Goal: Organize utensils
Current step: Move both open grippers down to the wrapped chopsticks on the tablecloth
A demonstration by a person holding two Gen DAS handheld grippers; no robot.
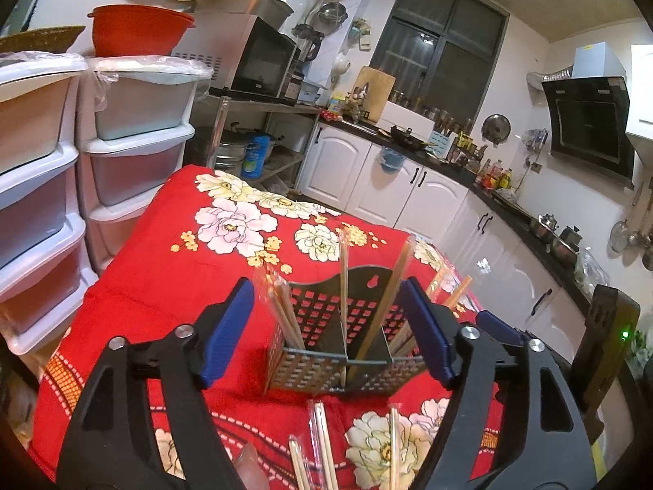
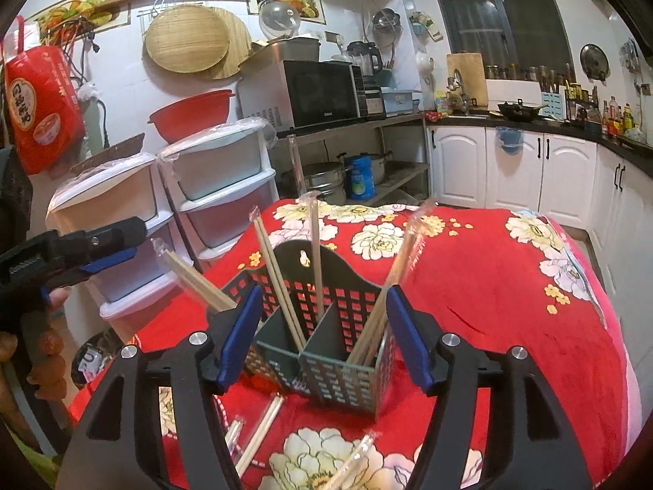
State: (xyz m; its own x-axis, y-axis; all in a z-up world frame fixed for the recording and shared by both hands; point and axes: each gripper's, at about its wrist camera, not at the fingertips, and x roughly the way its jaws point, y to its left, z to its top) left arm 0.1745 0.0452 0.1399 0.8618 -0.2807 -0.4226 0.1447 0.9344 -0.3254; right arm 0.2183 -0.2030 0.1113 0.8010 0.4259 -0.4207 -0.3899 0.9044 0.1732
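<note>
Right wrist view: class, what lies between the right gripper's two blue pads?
The black perforated utensil holder with wrapped chopsticks standing inside; the right gripper is open around it, seemingly not touching.

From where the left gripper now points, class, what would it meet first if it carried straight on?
Most likely the black perforated utensil holder, which stands straight ahead of the open left gripper. The wrapped chopsticks standing in it lean near the line too, so one could be brushed first; depth is hard to judge in this fisheye view.

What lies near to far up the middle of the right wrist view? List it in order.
Wrapped chopsticks on the cloth → right gripper → perforated utensil caddy → red floral tablecloth → blue canister on the lower shelf → microwave.
</note>
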